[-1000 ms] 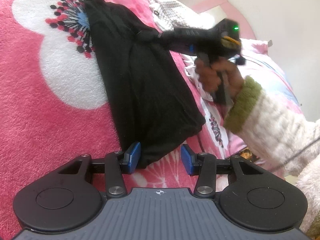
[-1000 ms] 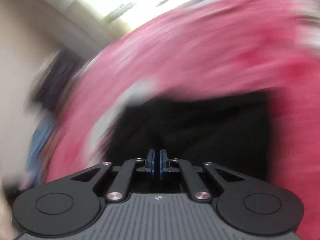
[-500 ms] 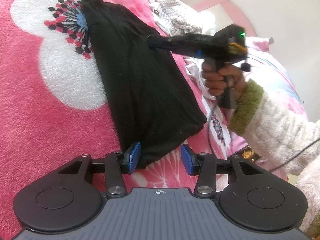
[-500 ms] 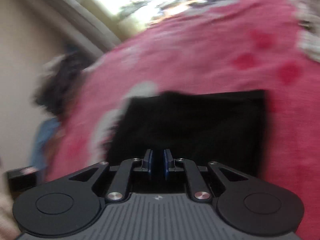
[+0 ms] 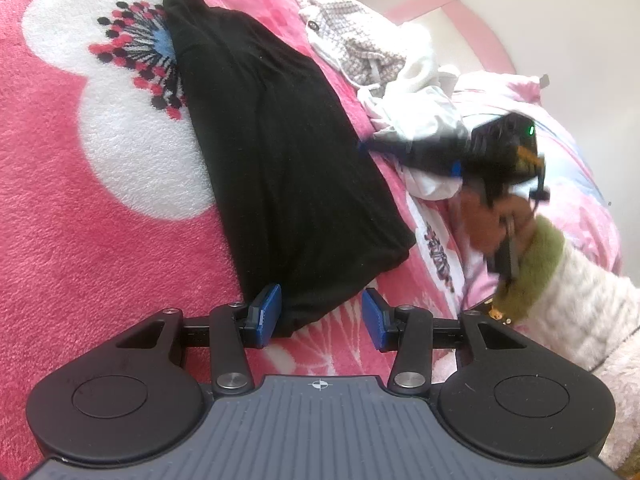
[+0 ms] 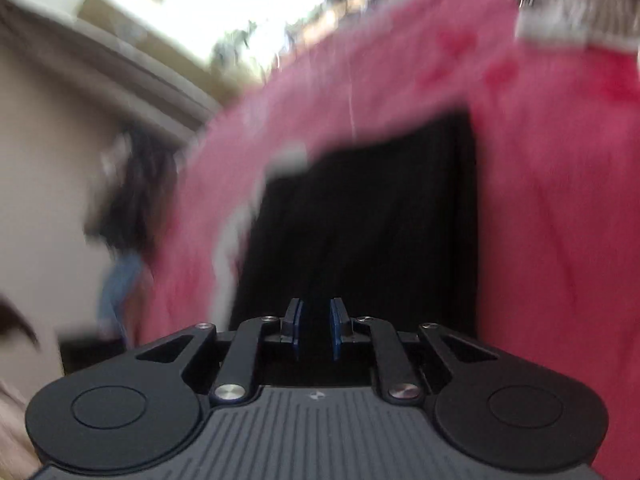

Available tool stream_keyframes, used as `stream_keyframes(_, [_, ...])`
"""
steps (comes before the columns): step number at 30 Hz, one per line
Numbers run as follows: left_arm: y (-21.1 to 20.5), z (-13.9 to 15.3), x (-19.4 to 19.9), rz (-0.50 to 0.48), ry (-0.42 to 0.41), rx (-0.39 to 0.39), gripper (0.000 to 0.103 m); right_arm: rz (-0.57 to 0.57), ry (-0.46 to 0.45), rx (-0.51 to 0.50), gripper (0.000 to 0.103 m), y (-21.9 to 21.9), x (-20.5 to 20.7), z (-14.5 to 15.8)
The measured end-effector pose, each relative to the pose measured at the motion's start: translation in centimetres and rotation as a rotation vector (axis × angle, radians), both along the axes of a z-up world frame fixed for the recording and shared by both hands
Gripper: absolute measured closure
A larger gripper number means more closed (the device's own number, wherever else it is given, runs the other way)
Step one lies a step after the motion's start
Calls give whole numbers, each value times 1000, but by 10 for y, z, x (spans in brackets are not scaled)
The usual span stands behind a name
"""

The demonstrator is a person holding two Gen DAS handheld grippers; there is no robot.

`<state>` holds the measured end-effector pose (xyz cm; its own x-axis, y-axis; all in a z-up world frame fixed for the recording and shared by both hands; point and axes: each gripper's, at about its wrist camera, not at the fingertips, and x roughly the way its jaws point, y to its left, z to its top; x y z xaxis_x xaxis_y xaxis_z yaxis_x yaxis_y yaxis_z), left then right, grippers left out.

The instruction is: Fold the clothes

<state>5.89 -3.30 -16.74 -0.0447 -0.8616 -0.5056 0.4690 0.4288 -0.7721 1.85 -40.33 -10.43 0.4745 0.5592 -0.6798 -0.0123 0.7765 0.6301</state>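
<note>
A black garment point(image 5: 280, 152), folded into a long narrow strip, lies on the pink flowered blanket point(image 5: 80, 240). My left gripper point(image 5: 320, 318) is open, its blue pads on either side of the strip's near corner. In the left wrist view the right gripper point(image 5: 362, 145), held by a hand point(image 5: 484, 220) in a fluffy sleeve, points at the garment's right edge. The right wrist view is blurred: my right gripper point(image 6: 315, 330) is partly open with nothing between its pads, just in front of the black garment point(image 6: 368, 232).
A checked grey-and-white garment point(image 5: 352, 44) and white clothes point(image 5: 424, 120) are heaped to the right of the black strip. A pink headboard point(image 5: 460, 12) and pillows lie beyond. A wall and window show at left in the right wrist view.
The right gripper let go of the garment's right side, opened and drew back down to the right. The left gripper stayed open at the near corner.
</note>
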Motion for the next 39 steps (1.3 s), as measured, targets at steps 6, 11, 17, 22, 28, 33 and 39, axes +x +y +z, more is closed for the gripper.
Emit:
stream_keyframes(6, [-3,1,-1,15,-1,10,58,-402,58,-36,90,-67,-52,1])
stream_keyframes(11, [-6,21,-8,27,-68,42,58,-392,6,-27,85,-39,-81,33])
stream_keyframes(17, [-21,31,-21,-19,-137,74,57,-303,78,89,77,35,-78,22])
stream_keyframes(22, [-7,19,-32,1,-79,115,57,-652,203,165,82,-1,-133,-8])
stream_keyframes(28, [16,35,-49,49,-100,224,57,-881,-9,179,67,14,-192,22])
stream_keyframes(33, [17,55,-60,122,-170,302,52,-780,-104,114,61,46,-178,22])
stream_keyframes(39, [14,70,-71,218,-192,378,49,-677,-154,-93,59,64,-183,35])
